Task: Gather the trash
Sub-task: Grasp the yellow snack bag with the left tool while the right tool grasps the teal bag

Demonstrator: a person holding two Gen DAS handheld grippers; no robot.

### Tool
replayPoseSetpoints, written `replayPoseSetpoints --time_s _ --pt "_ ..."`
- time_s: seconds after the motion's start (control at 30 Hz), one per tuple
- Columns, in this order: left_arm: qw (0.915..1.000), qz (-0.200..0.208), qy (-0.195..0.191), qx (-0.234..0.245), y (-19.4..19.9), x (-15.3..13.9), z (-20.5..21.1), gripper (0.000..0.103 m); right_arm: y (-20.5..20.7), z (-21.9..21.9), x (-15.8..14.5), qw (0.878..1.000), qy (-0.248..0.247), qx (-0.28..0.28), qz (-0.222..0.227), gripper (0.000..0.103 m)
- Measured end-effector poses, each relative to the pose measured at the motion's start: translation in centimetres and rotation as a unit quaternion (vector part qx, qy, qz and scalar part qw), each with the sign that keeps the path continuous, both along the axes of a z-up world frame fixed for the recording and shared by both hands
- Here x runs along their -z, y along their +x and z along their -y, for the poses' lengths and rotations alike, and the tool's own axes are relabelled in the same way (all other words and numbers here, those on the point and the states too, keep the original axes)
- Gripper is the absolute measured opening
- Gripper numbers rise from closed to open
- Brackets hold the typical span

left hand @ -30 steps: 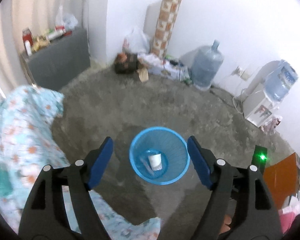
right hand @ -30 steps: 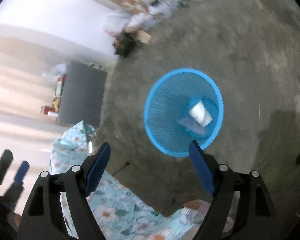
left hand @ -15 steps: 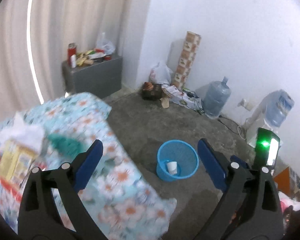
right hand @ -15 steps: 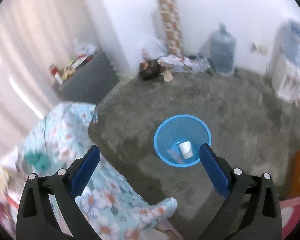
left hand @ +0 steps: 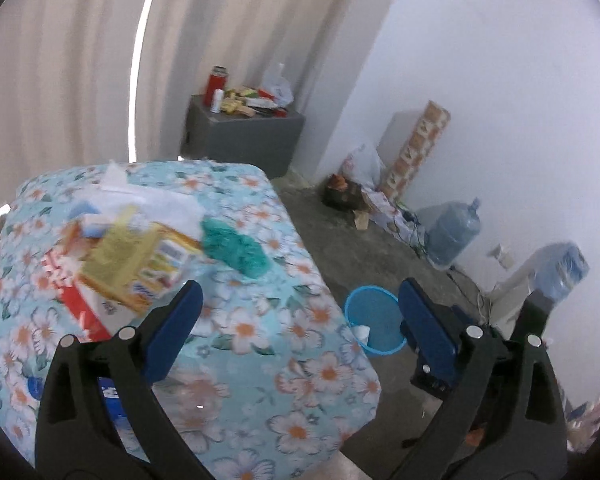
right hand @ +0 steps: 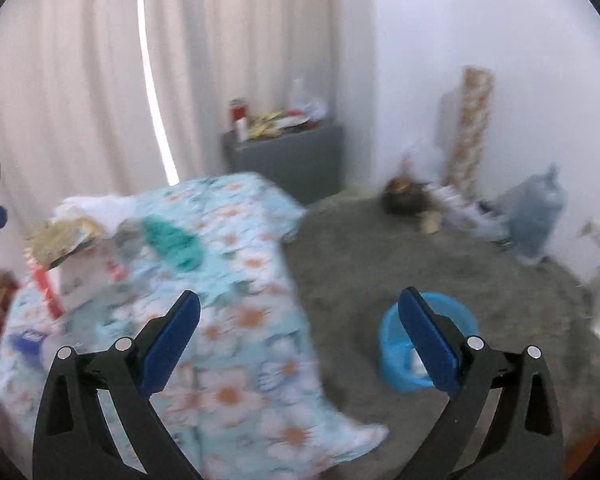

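Two wrist views look down and forward over a table draped in a light blue floral cloth (left hand: 292, 344), with a grey concrete floor (left hand: 340, 240) beyond.

The left gripper (left hand: 300, 320) has its 2 blue-padded jaws spread wide and still opening a little, with nothing between them. The right gripper (right hand: 298, 328) also stands wide and empty; its view is smeared with motion blur.

The trash lies ahead and to the left of the left gripper, on the cloth: a flattened yellow and orange cardboard carton (left hand: 136, 264) on top of a red and white box (left hand: 80, 304), crumpled white tissue paper (left hand: 148, 200) behind them, and a bunched teal green net scrubber (left hand: 236, 250) just to the right of the carton. A dark blue packet (left hand: 108, 392) sits close under the left jaw. In the right view the same pile (right hand: 80, 256) sits ahead and left, too blurred for detail.

The round blue plastic mesh waste basket (left hand: 374, 326) stands on the floor past the table edge, ahead and right of the left gripper, partly behind its right jaw. A white paper cup (left hand: 362, 331) lies inside it.

The step in hand looks like reaching for the next piece. To do it well, pick 1 item, likely the nearest carton, approach with the jaws straddling its narrow side, and close firmly before lifting, since flat card can slip. Light tissue may need a deeper pinch.
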State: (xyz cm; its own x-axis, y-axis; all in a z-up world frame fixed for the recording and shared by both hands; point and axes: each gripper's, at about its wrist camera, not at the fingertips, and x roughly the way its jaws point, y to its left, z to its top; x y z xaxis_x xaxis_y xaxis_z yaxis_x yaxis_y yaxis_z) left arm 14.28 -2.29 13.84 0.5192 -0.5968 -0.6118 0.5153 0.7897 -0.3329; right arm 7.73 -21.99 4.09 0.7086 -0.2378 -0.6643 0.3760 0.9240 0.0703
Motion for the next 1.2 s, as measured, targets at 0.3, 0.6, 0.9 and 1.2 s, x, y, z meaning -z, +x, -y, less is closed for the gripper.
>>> replayPoseSetpoints --time_s 0.3,0.6,0.9,1.2 --pt "0.9966 0.049 -0.035 -0.056 1.0 -0.6 -6.3 0.094 2.2 0.9 1.6 0.995 0.091 -0.035 0.007 0.096" --pt "0.996 0.075 0.011 -0.047 3.6 1.4 -7.3 0.094 7.3 1.9 4.7 0.959 0.269 -0.087 0.005 0.09" --pt "0.9925 0.07 0.077 -0.064 4.9 4.7 -7.2 0.078 11.5 1.9 7.1 0.933 0.346 -0.099 -0.016 0.085" --pt "0.9936 -0.067 -0.044 -0.079 6.1 9.4 -10.6 0.066 13.4 1.3 8.4 0.923 0.367 -0.111 -0.03 0.085"
